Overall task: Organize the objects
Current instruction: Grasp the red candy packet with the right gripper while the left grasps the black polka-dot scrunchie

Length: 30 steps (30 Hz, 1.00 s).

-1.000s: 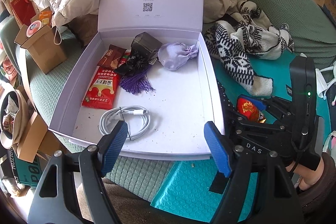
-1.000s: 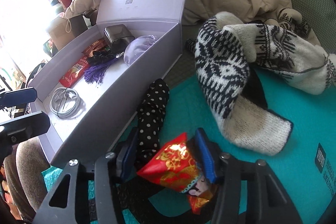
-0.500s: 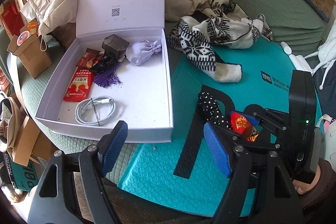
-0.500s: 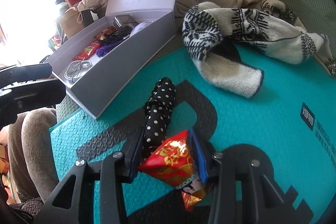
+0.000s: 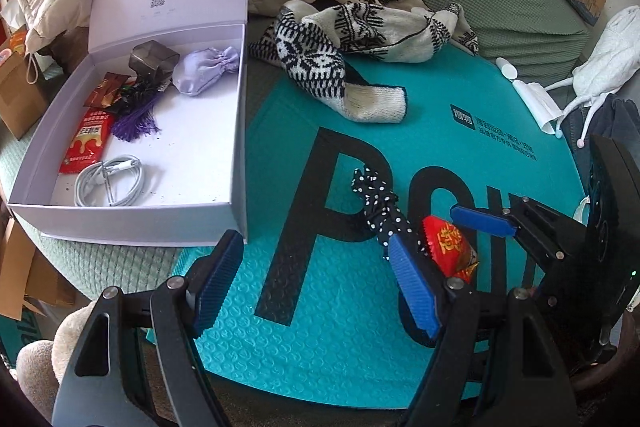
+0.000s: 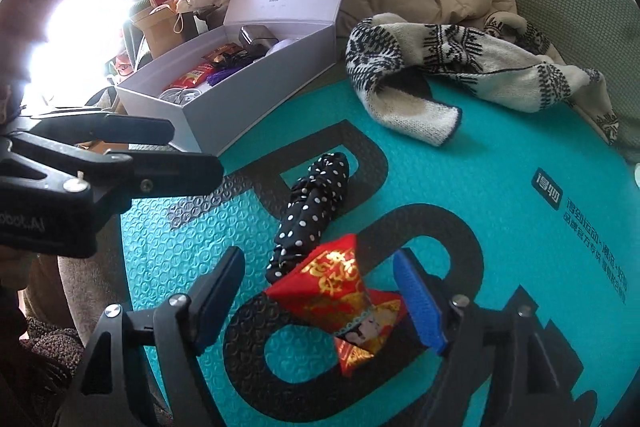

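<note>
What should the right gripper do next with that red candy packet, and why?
Probably close its fingers on the red packet: the right gripper is open, the packet lies loose on the teal mat between its fingers, and the open box beside the mat already holds other small things.

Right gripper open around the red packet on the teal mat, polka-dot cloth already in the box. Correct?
Not quite: the polka-dot cloth lies on the teal mat, outside the box, as the right wrist view shows. The right gripper is open around the red packet.
</note>
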Each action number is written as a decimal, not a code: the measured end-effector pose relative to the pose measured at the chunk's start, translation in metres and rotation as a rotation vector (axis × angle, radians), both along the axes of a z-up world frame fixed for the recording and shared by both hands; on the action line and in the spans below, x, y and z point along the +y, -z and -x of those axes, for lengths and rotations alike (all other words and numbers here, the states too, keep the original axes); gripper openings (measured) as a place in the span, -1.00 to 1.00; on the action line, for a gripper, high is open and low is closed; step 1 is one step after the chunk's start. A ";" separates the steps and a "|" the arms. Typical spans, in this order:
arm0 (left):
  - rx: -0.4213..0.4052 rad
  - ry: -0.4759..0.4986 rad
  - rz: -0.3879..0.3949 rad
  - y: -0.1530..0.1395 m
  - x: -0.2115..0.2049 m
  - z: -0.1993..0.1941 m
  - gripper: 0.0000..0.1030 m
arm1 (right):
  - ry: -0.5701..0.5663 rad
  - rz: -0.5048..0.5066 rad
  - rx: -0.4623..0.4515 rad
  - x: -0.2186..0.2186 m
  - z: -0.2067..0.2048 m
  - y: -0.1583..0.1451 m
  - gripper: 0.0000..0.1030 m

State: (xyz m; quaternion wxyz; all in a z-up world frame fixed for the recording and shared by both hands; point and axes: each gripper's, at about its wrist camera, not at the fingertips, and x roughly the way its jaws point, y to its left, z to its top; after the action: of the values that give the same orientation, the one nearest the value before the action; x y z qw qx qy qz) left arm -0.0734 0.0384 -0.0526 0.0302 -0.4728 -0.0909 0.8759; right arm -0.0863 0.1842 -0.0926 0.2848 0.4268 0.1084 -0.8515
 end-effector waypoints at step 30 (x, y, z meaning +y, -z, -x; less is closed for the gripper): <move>-0.087 0.155 0.141 0.048 0.074 0.054 0.41 | 0.216 0.082 -0.041 0.070 0.011 0.006 0.26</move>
State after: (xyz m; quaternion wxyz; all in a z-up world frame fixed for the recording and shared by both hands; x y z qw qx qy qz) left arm -0.1276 0.1122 -0.1005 0.0605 -0.5168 0.0067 0.8539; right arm -0.0972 0.2539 -0.0991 0.2106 0.4413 0.0211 -0.8721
